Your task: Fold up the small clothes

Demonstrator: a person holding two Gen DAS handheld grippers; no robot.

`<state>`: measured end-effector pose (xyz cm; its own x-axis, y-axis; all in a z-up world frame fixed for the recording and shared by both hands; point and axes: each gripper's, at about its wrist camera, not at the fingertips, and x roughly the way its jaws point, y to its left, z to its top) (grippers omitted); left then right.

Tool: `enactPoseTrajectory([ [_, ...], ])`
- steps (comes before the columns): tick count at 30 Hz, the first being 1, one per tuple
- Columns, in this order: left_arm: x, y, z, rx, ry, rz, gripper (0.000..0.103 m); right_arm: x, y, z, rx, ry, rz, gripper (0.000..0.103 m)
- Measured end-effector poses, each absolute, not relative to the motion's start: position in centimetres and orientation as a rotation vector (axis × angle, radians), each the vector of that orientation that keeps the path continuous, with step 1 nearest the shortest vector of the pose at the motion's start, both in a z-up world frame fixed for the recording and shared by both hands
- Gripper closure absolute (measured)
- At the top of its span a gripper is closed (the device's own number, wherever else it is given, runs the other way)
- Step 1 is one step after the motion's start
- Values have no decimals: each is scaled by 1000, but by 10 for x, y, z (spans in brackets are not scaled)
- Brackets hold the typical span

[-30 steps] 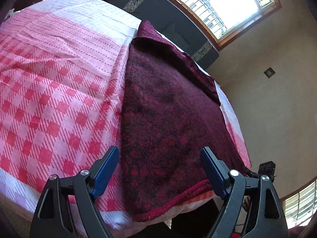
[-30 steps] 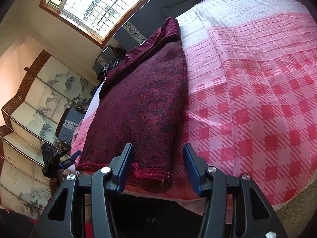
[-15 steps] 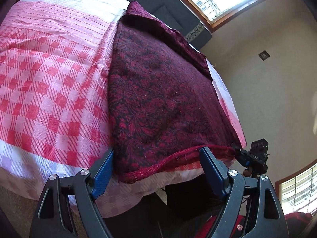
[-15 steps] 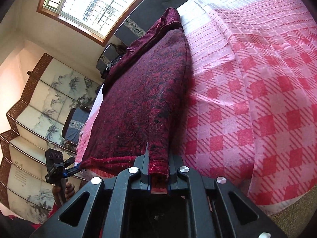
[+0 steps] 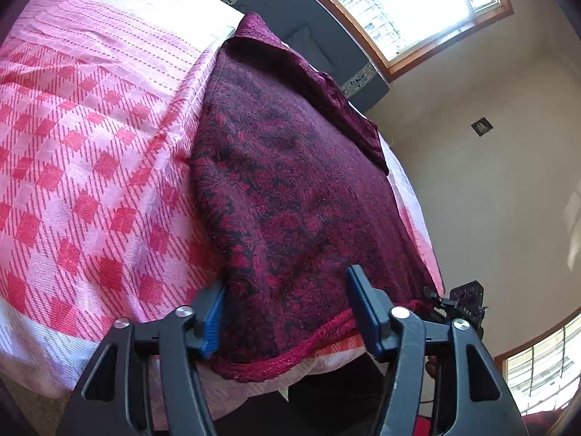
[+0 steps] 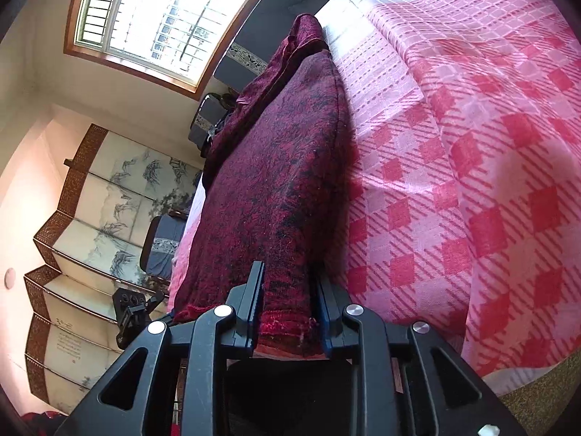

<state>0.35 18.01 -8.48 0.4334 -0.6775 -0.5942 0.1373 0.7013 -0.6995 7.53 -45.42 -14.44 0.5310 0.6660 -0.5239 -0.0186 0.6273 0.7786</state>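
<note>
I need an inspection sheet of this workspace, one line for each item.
Surface: bed with pink checked sheet.
Job's things: dark red patterned cloth lying flat, near hem at the bed's edge.
Clutter: nothing seen.
Grippers: left gripper has just been closing, hem corner between its fingers; right gripper clamps the other hem corner.
Cables: nothing seen.
Surroundings: barred window, dark headboard, painted folding screen.

A pink-and-red checked woven bedspread point(image 5: 90, 189) is covering the bed, lying under bright daylight. A wood-framed barred window point(image 6: 159, 18) is letting that light in. A folding paper screen painted with ink trees point(image 6: 90, 225) is standing by the cream wall.
</note>
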Motion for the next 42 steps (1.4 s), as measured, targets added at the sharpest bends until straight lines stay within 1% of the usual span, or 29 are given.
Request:
enactPoseTrajectory([
  [1, 4, 181, -89, -617, 1017, -521, 89, 76, -453, -143, 794, 937, 463, 80],
  [2, 5, 185, -94, -641, 1028, -508, 93, 76, -452, -143, 786, 941, 461, 80],
  [3, 5, 190, -98, -695, 1024, -515, 93, 77, -452, -143, 789, 945, 458, 80],
  [4, 6, 193, -102, -737, 1025, -519, 93, 77, -452, -143, 794, 953, 451, 83],
  [5, 5, 195, -104, -756, 1022, -519, 93, 78, -452, -144, 788, 965, 443, 86],
  [6, 5, 195, -103, -747, 1018, -516, 93, 80, -452, -145, 775, 975, 441, 95],
  [7, 4, 193, -102, -732, 1013, -515, 93, 80, -452, -146, 772, 973, 451, 95],
  [11, -2, 196, -95, -756, 970, -523, 93, 78, -448, -142, 766, 963, 472, 95],
  [14, -5, 201, -79, -800, 884, -549, 93, 76, -454, -139, 835, 927, 508, 96],
  [18, -9, 196, -50, -747, 783, -581, 93, 71, -460, -125, 932, 845, 574, 96],
  [21, -12, 190, -37, -670, 739, -586, 93, 71, -458, -117, 926, 822, 592, 96],
  [28, -21, 197, -53, -670, 770, -576, 93, 54, -457, -127, 975, 823, 591, 96],
  [32, -35, 205, -55, -694, 753, -609, 93, 42, -459, -127, 1003, 818, 597, 96],
  [42, -96, 213, -20, -565, 769, -736, 93, -20, -469, -107, 1065, 849, 576, 96],
])
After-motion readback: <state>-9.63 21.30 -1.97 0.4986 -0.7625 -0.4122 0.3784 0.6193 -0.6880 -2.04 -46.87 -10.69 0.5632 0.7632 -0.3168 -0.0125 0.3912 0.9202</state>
